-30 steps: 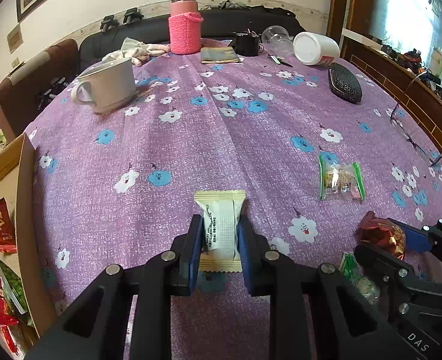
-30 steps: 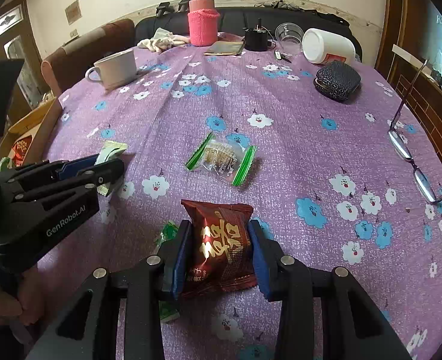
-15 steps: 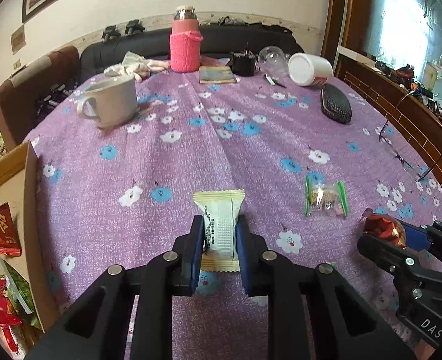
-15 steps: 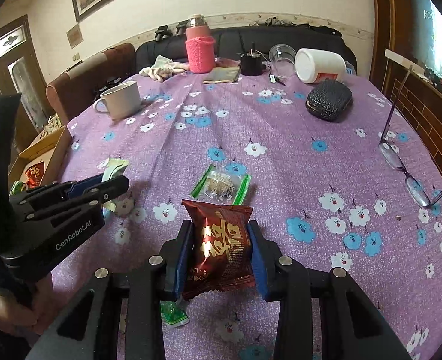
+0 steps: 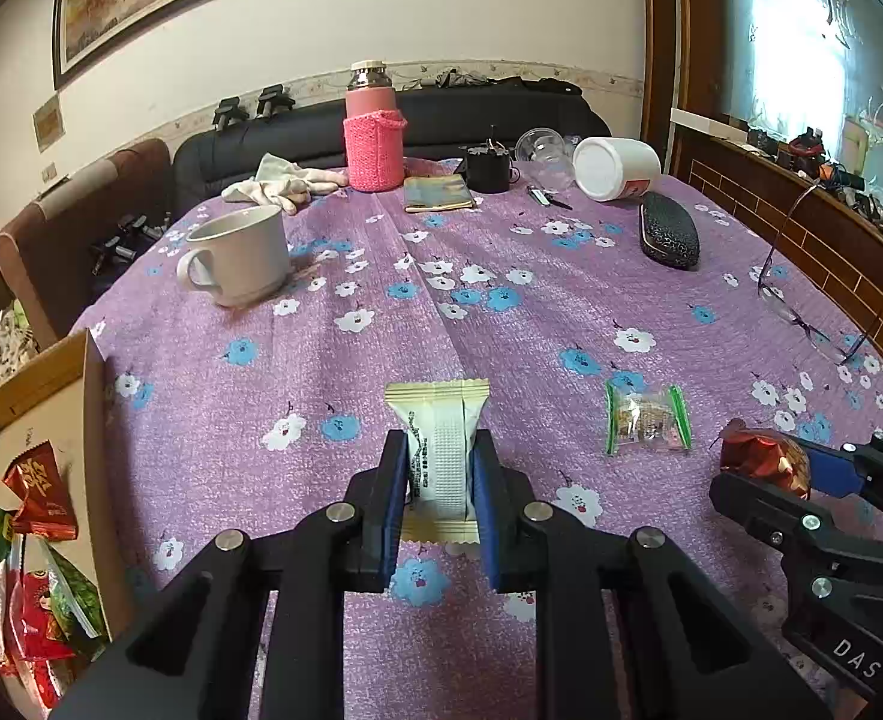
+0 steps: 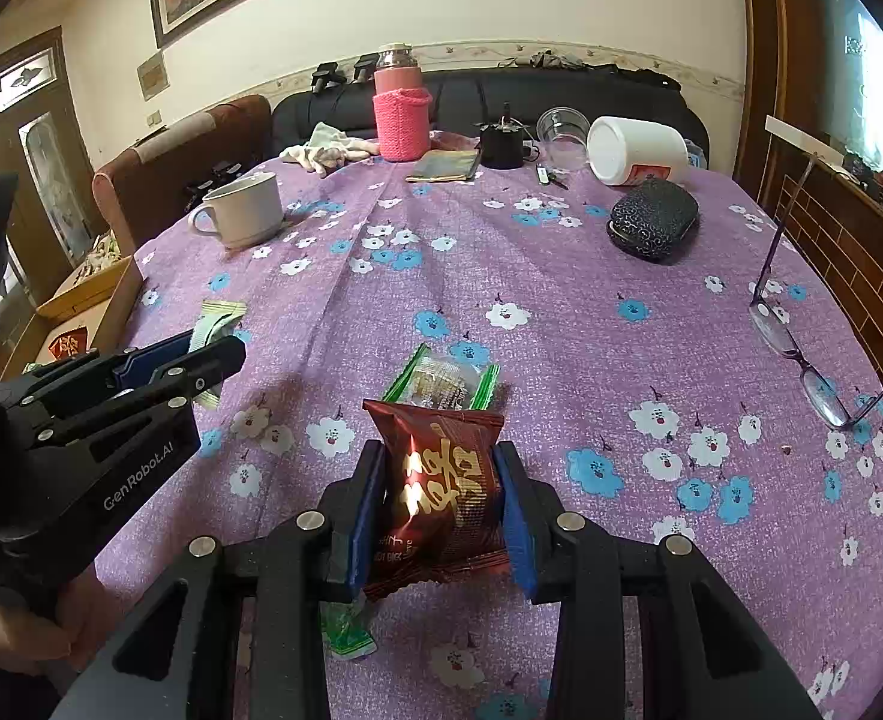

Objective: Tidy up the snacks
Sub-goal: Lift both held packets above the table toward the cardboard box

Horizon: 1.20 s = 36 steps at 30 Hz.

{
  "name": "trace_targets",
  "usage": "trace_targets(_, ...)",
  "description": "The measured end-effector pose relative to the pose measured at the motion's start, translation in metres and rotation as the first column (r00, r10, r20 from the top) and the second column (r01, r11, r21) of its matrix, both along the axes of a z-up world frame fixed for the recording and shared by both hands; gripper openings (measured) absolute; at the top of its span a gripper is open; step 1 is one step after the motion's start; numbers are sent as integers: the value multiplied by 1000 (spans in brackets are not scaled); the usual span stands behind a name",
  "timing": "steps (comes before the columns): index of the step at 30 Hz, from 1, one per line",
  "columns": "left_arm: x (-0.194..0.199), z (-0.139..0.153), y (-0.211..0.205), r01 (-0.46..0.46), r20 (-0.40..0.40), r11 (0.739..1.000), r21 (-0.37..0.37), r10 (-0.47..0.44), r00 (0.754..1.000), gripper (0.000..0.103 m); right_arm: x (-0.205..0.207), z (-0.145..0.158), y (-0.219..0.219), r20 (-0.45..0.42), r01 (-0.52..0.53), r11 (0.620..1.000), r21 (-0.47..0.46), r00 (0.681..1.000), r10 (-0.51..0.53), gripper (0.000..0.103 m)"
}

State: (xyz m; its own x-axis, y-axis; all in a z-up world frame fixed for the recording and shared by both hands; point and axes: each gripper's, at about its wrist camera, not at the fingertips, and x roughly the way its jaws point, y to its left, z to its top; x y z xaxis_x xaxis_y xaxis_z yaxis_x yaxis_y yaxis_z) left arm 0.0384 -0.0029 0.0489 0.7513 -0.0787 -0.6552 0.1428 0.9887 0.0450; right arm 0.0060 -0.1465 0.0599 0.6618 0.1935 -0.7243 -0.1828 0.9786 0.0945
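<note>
My left gripper (image 5: 438, 468) is shut on a cream-white snack packet (image 5: 438, 450), lifted above the purple flowered tablecloth (image 5: 471, 312). The same packet (image 6: 216, 324) pokes out of that gripper (image 6: 219, 348) in the right wrist view. My right gripper (image 6: 438, 480) is shut on a dark red snack packet (image 6: 438, 480), seen from the side as a red bundle (image 5: 762, 462) in the left wrist view. A clear snack packet with green ends (image 5: 645, 420) (image 6: 441, 381) lies flat on the cloth between both grippers. A small green wrapper (image 6: 348, 633) lies under the right gripper.
A cardboard box (image 5: 87, 396) holding several red and green snack packets sits off the table's left edge. Farther back stand a white mug (image 5: 240, 255), a pink-sleeved flask (image 5: 374, 138), a black case (image 5: 668, 229), a white jar (image 5: 615, 167) on its side and glasses (image 6: 801, 348).
Both grippers have risen and tilted up with their packets, so more of the wall and picture frame shows. The grips are unchanged.
</note>
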Motion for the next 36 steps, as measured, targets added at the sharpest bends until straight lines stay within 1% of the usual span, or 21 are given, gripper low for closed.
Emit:
trace_targets(14,-10,6,-8,-7,76,998,62,2,997,20,-1,3,-3,24,9,1000,20,1000,-10,39)
trace_targets(21,-14,9,-10,-11,106,997,81,3,994,20,-4,5,-4,41,11,1000,26,999,-12,39)
trace_targets(36,-19,14,-12,-22,147,995,101,7,989,20,-4,8,-5,50,15,999,31,999,-17,39)
